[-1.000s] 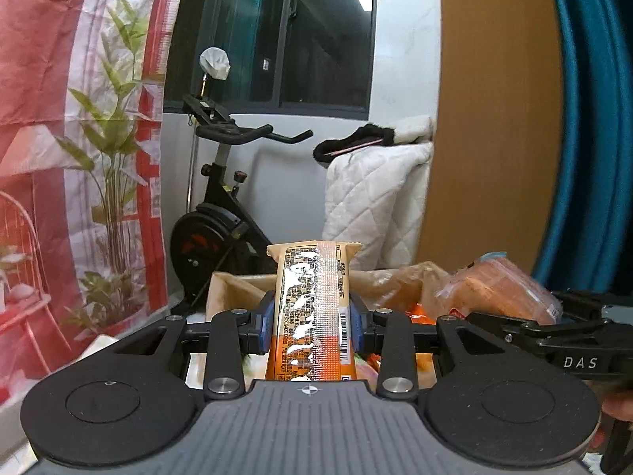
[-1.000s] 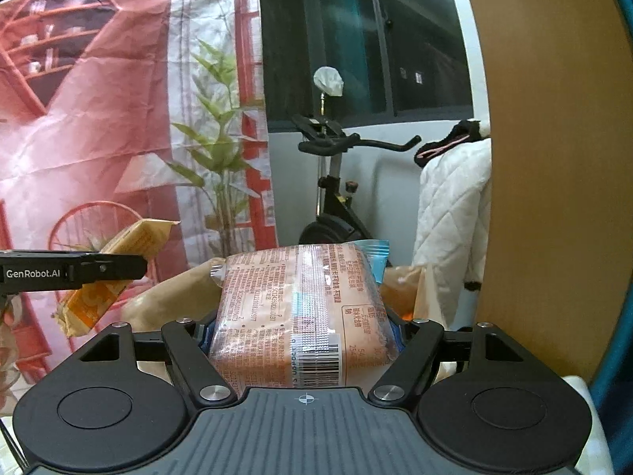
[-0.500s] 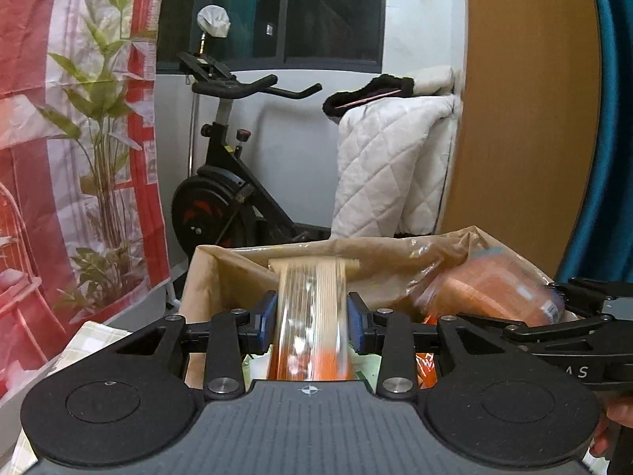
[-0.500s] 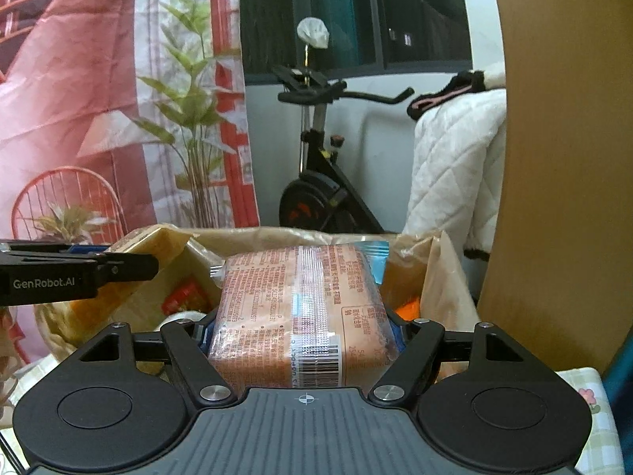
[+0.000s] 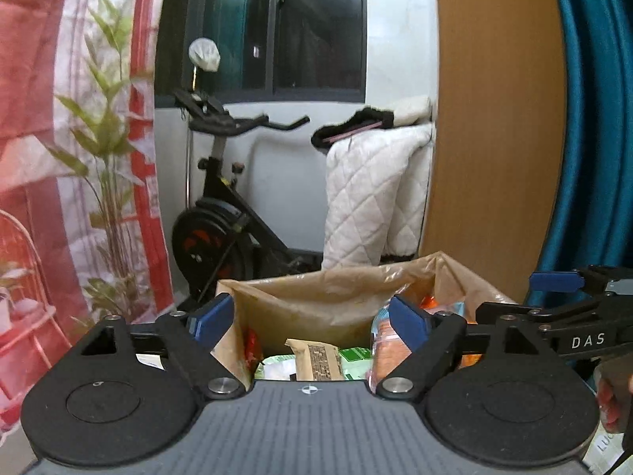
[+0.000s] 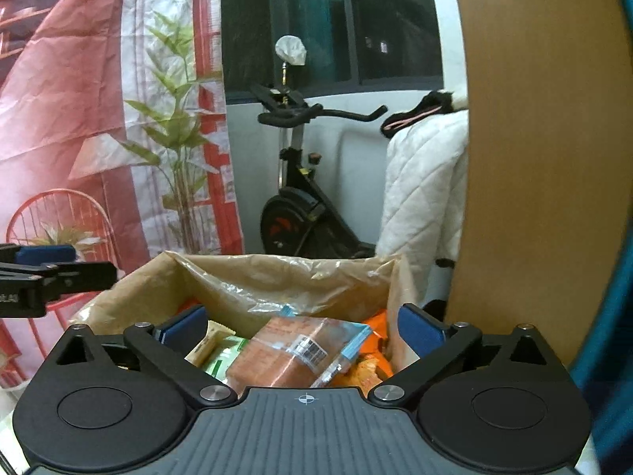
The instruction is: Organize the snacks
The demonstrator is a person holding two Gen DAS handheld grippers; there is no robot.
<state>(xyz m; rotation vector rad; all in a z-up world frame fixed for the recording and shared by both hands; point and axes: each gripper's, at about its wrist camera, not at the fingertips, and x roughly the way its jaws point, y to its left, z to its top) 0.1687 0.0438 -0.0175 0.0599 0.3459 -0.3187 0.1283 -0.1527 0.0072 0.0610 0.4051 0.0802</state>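
A brown paper bag (image 5: 336, 293) stands open just ahead of both grippers; it also shows in the right wrist view (image 6: 277, 277). My left gripper (image 5: 312, 320) is open and empty above the bag's mouth. Below it in the bag lies the tan snack bar (image 5: 316, 360). My right gripper (image 6: 302, 326) is open and empty over the bag. The orange bread pack (image 6: 292, 356) lies in the bag under it, also visible in the left wrist view (image 5: 385, 352). Green and orange packets lie around them.
An exercise bike (image 5: 221, 213) and a white quilt (image 5: 376, 194) stand behind the bag. A wooden panel (image 5: 494, 118) and teal curtain (image 5: 593, 118) are at the right. A red printed backdrop (image 6: 99, 118) hangs at the left.
Both grippers moved forward over the bag and opened. The snack bar dropped from the left gripper and the bread pack from the right; both now lie in the bag.
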